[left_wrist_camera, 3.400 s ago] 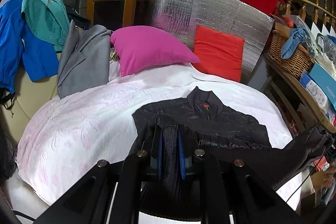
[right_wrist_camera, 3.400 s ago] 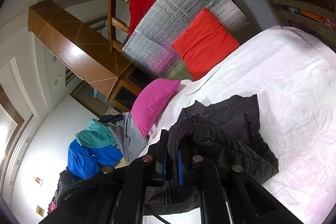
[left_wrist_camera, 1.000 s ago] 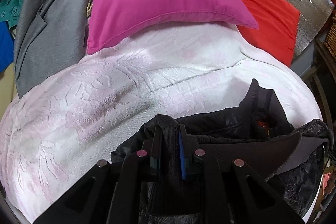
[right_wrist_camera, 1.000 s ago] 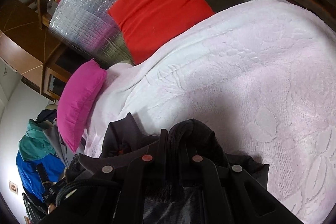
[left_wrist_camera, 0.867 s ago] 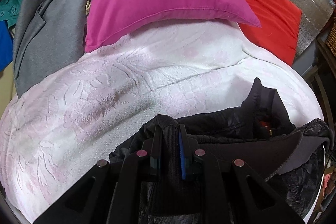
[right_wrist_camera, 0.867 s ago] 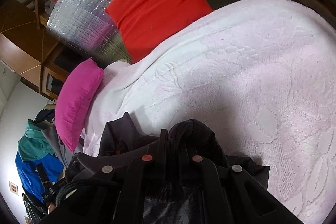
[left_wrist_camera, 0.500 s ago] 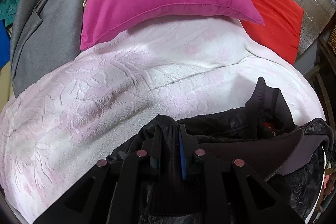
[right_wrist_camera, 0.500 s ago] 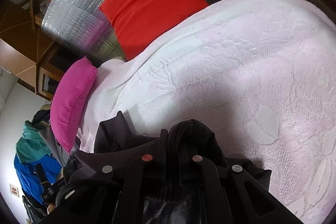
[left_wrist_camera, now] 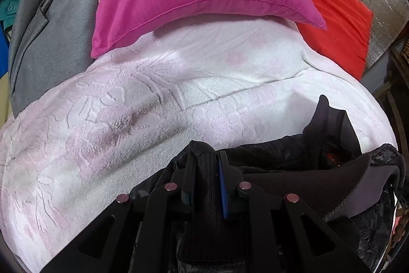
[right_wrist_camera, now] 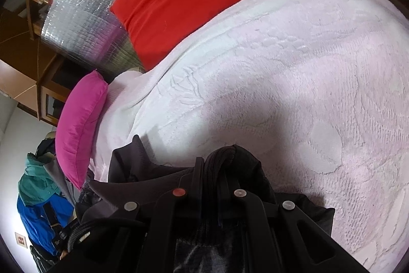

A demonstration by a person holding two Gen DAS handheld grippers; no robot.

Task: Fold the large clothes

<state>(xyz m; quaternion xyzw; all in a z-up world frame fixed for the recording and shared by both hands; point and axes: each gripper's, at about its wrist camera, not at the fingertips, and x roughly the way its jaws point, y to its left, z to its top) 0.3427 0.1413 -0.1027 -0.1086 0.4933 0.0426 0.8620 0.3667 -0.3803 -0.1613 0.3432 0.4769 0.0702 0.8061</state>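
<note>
On pale blanket (left_wrist_camera: 179, 104), bunched black jacket (left_wrist_camera: 281, 155)

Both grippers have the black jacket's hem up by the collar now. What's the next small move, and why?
Probably lower and release. The left gripper and right gripper each pinch ribbed hem of the black jacket, already low over the blanket beside the collar.

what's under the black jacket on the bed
The pale pink blanket lies under the black jacket wherever its edges show. Anything directly beneath its bunched middle is covered by fabric and tongs.
</note>
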